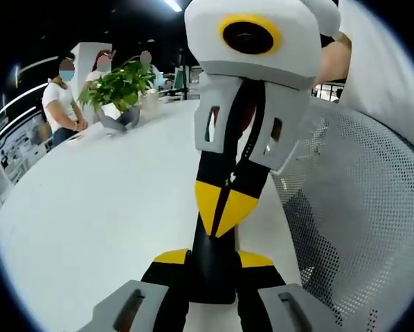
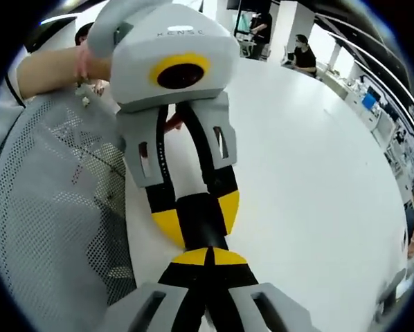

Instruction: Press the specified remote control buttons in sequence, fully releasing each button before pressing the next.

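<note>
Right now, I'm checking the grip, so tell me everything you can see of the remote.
The remote is a slim, plain black bar; no buttons can be made out. It is clamped between the yellow pads of the left gripper, over the white table. The right gripper, tips shut together, appears to touch its far part.

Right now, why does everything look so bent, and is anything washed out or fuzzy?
Left gripper view: the fisheye lens bows the edge of the white tabletop, and the leafy green potted plant looks soft. Right gripper view: the tabletop is washed out to plain white, the black slim remote control shows no button detail, and the white mesh chair back bulges.
</note>
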The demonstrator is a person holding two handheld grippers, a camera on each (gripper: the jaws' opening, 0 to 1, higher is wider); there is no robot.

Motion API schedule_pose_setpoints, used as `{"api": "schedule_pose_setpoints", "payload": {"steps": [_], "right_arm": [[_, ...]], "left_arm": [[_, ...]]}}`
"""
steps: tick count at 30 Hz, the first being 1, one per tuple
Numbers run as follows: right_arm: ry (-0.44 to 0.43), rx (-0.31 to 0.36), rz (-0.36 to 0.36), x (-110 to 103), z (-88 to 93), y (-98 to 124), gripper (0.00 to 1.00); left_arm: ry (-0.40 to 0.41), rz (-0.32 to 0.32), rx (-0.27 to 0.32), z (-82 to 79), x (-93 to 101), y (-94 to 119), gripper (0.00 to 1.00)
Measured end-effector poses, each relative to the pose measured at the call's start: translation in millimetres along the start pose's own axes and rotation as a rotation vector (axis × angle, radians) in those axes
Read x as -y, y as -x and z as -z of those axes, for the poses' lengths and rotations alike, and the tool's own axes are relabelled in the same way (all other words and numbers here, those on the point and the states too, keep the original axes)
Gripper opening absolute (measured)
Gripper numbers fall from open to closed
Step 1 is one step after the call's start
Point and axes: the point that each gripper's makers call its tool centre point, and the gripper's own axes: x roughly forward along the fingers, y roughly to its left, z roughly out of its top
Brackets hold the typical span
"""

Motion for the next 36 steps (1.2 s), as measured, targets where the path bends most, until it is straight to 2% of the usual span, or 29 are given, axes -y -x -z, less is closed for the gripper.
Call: {"api": "schedule_pose_setpoints", "payload": {"steps": [7, 12, 18, 22, 25, 27, 31, 33, 36], "right_arm": [[0.034, -0.054, -0.035, 0.8, -1.6, -2.5, 0.00], [0.020, -0.055, -0.032, 0.7, -0.4, -2.3, 0.00], [0.044, -0.060, -0.013, -0.3, -0.5, -2.3, 0.00], [0.037, -0.033, -0.014, -0.6, -0.1, -0.8, 0.00], [0.034, -0.006, -0.017, -0.5, 0.4, 0.0, 0.00], [-0.022, 0.027, -0.039, -1.3, -1.4, -0.1, 0.00], [-0.008, 0.056, -0.055, -0.6, 1.5, 2.2, 0.00], [0.015, 0.077, -0.077, -4.2, 0.6, 2.6, 0.01], [0.020, 0.082, -0.065, -2.4, 6.8, 5.6, 0.02]], "left_arm": [[0.003, -0.004, -0.001, -0.3, 0.3, 0.1, 0.24], [0.005, -0.010, -0.004, -0.5, 0.3, 0.2, 0.24], [0.012, -0.015, -0.004, -0.3, 0.1, 0.4, 0.24], [0.029, -0.019, -0.019, -0.9, -0.3, 0.1, 0.25], [0.073, -0.025, -0.050, -2.2, -0.6, -0.2, 0.25], [0.060, -0.025, -0.063, -2.6, -0.8, -0.9, 0.25], [0.015, -0.026, -0.071, 0.1, 0.1, -0.4, 0.25], [0.020, -0.026, -0.067, 0.1, -0.2, -0.3, 0.25], [0.009, -0.025, -0.055, 0.3, -0.3, 0.1, 0.25]]}}
